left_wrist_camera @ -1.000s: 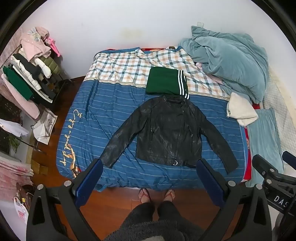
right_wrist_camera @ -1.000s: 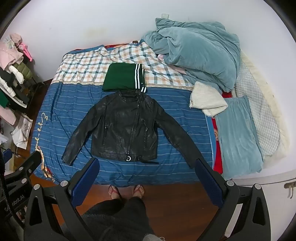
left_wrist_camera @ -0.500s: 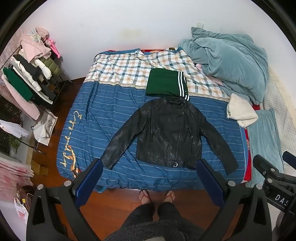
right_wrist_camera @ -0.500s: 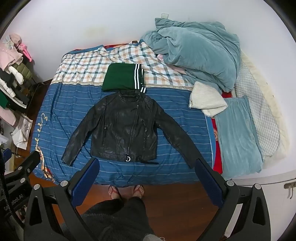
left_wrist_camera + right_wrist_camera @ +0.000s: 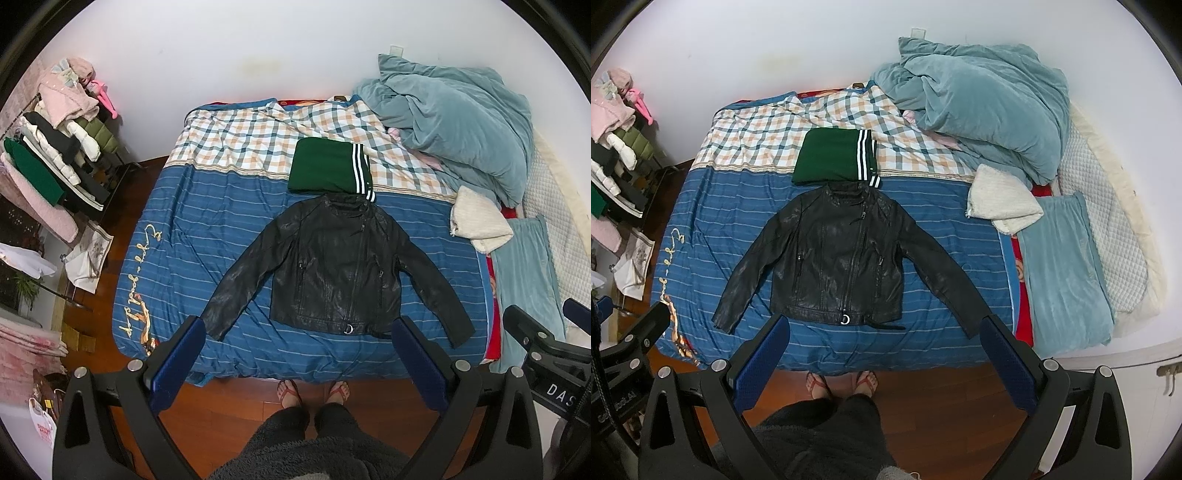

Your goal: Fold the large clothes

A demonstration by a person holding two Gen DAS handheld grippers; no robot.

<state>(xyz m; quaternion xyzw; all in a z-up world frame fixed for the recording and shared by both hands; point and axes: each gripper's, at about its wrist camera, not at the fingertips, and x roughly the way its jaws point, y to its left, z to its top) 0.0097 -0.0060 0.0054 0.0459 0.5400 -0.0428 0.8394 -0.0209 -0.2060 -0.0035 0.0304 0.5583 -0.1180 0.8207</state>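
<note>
A black leather jacket [image 5: 336,266] lies flat, front up, on the blue striped bed cover [image 5: 207,236], both sleeves spread outward; it also shows in the right wrist view [image 5: 842,262]. A folded green garment with white stripes [image 5: 328,171] lies just beyond its collar, also in the right wrist view [image 5: 833,157]. My left gripper [image 5: 297,343] is open and empty, held high above the bed's near edge. My right gripper [image 5: 884,343] is open and empty at the same height. Both are well apart from the jacket.
A teal duvet [image 5: 454,118] is heaped at the bed's far right, with a cream cloth [image 5: 480,225] and a teal blanket [image 5: 1063,269] beside it. A clothes rack [image 5: 55,158] stands left. The person's feet [image 5: 314,391] stand on wooden floor at the bed's edge.
Both views have shifted very slightly; the jacket and the other clothes have not moved. Both grippers stay open.
</note>
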